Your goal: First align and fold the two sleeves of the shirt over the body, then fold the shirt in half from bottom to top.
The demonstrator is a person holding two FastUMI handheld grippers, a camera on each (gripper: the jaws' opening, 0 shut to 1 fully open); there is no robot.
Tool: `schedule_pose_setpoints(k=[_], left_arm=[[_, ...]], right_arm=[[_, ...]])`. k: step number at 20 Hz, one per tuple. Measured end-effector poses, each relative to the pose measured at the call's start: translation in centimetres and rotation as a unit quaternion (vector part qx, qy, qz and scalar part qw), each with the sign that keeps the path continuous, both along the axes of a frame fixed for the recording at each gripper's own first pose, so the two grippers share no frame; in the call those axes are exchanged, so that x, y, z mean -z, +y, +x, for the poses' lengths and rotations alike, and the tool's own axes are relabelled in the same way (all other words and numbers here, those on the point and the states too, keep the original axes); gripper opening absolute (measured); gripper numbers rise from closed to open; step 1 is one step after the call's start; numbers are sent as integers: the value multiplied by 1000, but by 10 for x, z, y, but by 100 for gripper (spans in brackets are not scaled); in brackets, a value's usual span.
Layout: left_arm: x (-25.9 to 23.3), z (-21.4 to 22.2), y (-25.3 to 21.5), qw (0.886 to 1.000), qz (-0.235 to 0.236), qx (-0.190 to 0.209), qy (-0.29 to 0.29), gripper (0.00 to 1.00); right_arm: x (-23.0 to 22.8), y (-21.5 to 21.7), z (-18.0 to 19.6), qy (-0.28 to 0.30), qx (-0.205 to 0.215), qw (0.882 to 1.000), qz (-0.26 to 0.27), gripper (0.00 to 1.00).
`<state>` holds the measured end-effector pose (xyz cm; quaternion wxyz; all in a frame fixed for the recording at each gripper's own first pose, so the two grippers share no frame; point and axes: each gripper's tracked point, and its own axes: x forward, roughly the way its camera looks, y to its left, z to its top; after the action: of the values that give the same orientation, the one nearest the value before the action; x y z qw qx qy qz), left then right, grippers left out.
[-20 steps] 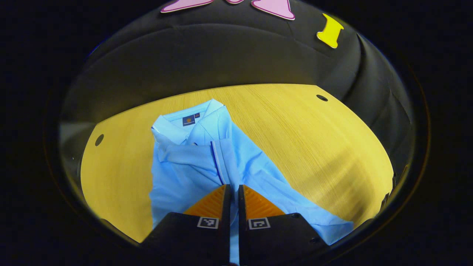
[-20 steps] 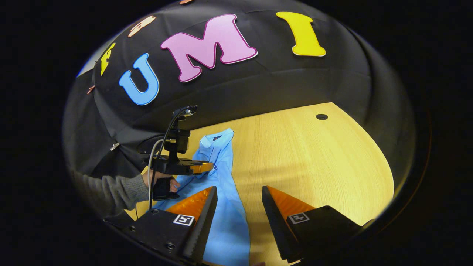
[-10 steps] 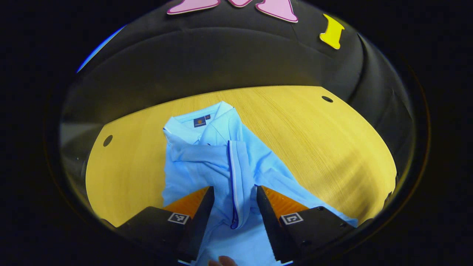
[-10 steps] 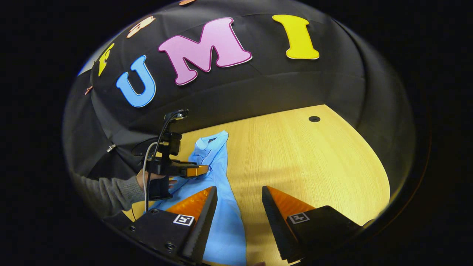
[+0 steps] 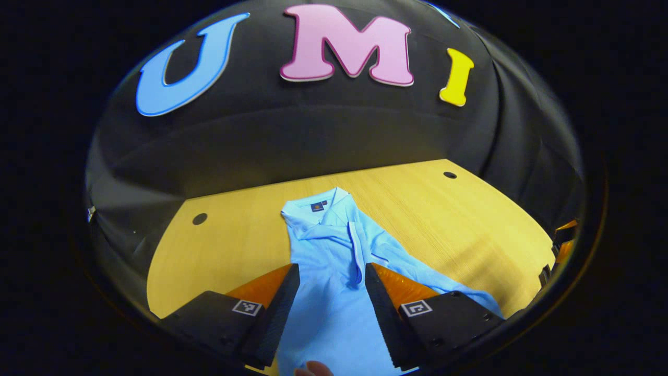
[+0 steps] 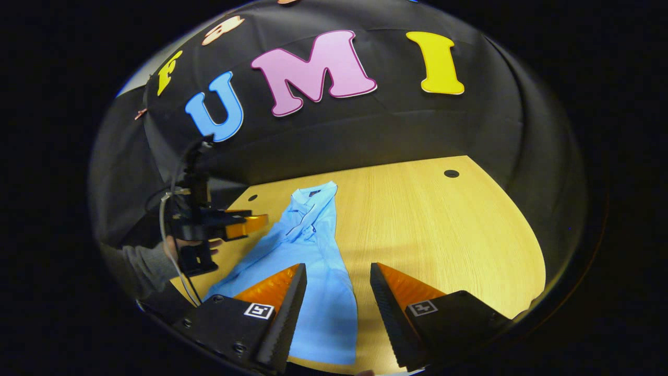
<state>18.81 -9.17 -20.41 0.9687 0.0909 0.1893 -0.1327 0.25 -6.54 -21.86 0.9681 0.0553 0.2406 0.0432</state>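
Left gripper wide open, empty, above shirt | right gripper open, empty | shirt soft, limp, light; pinch hem corners ahead of fingers.

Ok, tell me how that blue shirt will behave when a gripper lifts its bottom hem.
The shirt is probably floppy: it lies creased and draped flat on the table, so a lifted hem would likely sag. It looks thin and light, so it may slide on the smooth wood. The folded sleeve could slip loose.
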Motion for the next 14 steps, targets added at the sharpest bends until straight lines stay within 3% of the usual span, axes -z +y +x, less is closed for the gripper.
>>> schedule_pose_setpoints(k=[4,9,10,11,14], left_arm=[[0,-78,47,1000,17,-2,1,82],[40,-168,78,998,11,-16,57,82],[50,-183,82,997,8,-18,71,82],[61,-197,85,996,5,-21,84,81],[93,-228,101,992,7,-33,119,82]], right_arm=[[21,2,-39,25,8,1000,-13,82],[53,7,-86,65,19,997,-23,87],[60,10,-95,75,18,997,-25,79],[69,12,-102,85,16,996,-30,87],[90,13,-121,108,13,993,-45,88]])
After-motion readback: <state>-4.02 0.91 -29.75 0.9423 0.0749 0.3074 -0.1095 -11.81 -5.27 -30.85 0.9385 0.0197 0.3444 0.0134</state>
